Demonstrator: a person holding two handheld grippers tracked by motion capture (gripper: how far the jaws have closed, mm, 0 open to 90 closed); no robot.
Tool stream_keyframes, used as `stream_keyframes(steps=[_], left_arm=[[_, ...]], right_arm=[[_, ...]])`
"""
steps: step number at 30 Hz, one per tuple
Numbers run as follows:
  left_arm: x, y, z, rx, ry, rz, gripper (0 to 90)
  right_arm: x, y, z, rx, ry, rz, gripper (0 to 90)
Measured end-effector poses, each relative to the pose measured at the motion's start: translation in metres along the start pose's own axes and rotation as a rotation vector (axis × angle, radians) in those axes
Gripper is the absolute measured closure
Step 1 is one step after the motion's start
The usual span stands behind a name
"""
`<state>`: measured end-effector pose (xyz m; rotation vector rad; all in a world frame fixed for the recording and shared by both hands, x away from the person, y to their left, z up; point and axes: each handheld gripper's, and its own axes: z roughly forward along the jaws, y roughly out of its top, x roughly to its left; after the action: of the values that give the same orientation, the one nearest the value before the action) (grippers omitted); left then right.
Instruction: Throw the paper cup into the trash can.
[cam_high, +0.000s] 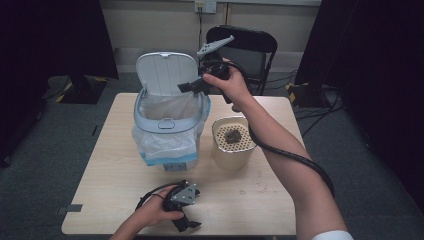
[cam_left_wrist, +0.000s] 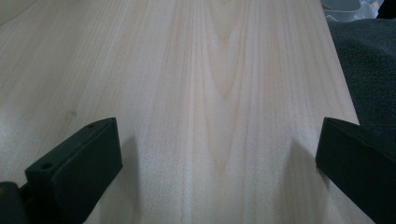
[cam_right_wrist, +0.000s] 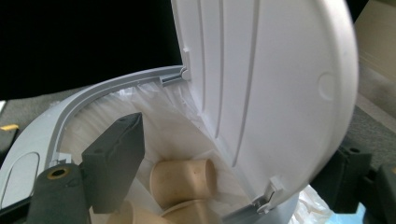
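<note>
Holding: your right gripper (cam_high: 187, 86) straddles the bin lid (cam_right_wrist: 280, 93), jaws parted, not pinching
Bin (cam_high: 167, 125): below it, cups (cam_right_wrist: 182, 179) inside
Left gripper (cam_left_wrist: 219, 158): released, on the table (cam_left_wrist: 210, 70)

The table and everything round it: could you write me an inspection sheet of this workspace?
Surface: pale wooden table, a few small marks near the front right.
Job's things: bin with a plastic liner, lid up; beige cups inside.
Clutter: perforated canister with dark stuff on top.
Grippers: left gripper rests on the table, jaws wide, nothing between; right gripper held at the lid, jaws open either side of it.
Cables: black cable trails along the right forearm.
Surroundings: folding chair, dark curtains, grey carpet.
</note>
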<state>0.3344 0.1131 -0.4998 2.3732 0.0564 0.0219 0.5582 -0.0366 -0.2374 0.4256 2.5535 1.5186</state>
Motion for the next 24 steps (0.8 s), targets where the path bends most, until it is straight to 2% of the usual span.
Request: stream_keyframes(steps=[4,7,10,14,17,20,24], left_arm=[[0.000,0.000,0.000,-0.005,0.000,0.001,0.0],[0.000,0.000,0.000,-0.007,-0.002,0.001,0.0],[0.000,0.000,0.000,-0.004,-0.001,0.001,0.0],[0.000,0.000,0.000,-0.005,-0.001,0.001,0.0],[0.000,0.000,0.000,-0.005,-0.001,0.000,0.0],[0.000,0.000,0.000,-0.005,0.000,0.000,0.0],[0.000,0.000,0.000,-0.005,0.000,-0.001,0.0]], right_arm=[[0.006,0.003,-0.003,-0.002,0.000,-0.026,18.8],[0.010,0.008,-0.007,-0.029,0.013,-0.036,18.9],[0.015,0.014,-0.010,-0.023,0.014,-0.068,18.7],[0.024,0.017,-0.010,-0.017,0.037,-0.081,18.0],[0.030,0.016,-0.010,-0.011,0.032,-0.094,17.3],[0.037,0.017,-0.009,-0.026,0.071,-0.092,17.9],[0.049,0.020,-0.005,-0.025,0.097,-0.115,17.5]])
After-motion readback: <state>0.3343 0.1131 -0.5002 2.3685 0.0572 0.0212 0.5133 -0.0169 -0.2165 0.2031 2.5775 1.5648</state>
